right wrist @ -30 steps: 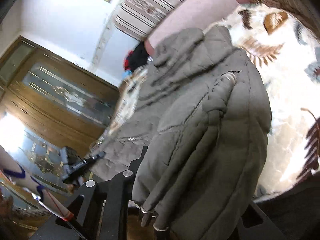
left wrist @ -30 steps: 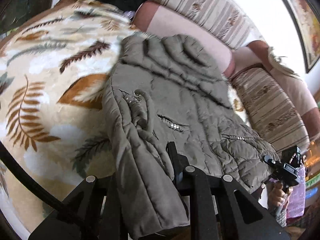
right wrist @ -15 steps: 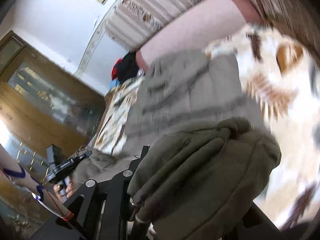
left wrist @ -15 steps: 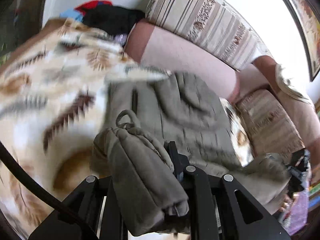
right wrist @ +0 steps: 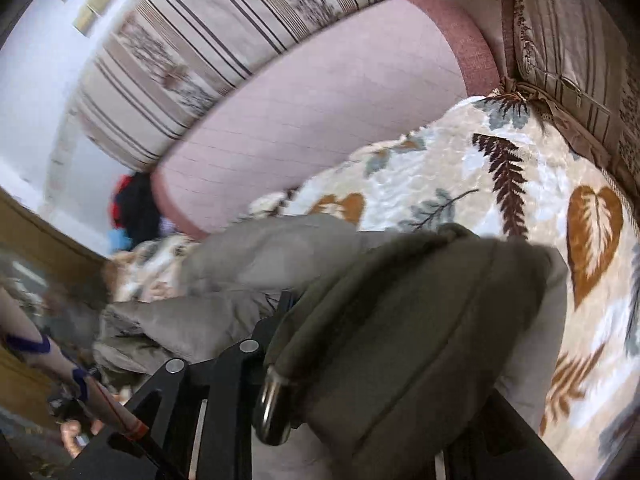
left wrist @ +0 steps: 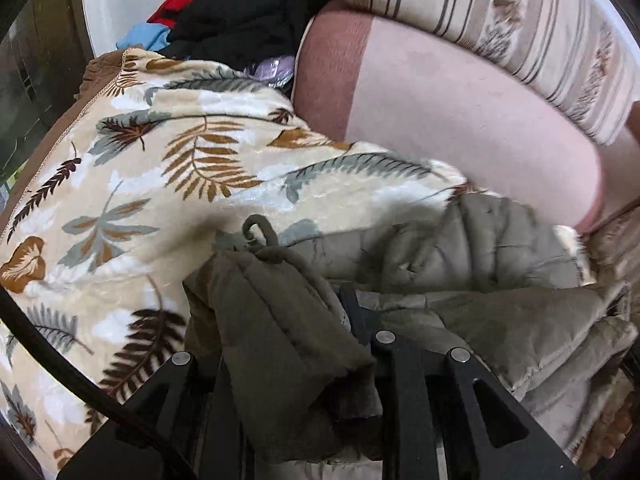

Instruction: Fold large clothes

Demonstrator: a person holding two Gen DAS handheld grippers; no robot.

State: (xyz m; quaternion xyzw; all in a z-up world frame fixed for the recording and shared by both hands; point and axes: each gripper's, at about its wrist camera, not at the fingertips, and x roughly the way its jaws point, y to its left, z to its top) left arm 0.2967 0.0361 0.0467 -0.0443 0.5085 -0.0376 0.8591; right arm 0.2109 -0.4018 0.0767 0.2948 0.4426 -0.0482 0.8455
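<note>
The olive-grey quilted padded jacket (left wrist: 460,248) lies on the leaf-patterned fleece blanket (left wrist: 132,184), long axis running left to right. Both the left gripper (left wrist: 288,340) and right gripper (right wrist: 360,340) are clamped on its bunched near hem, the far collar ahead of both grippers, neither nearer.

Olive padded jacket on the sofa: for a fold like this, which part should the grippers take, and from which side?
The jacket is best taken at its near hem corners, approaching from the sofa's front edge, probably. Both grippers, left gripper and right gripper, already pinch bunched fabric there. The hem edge is thick and bunches easily between fingers, while the far end lies flat on the leaf-print blanket.
</note>
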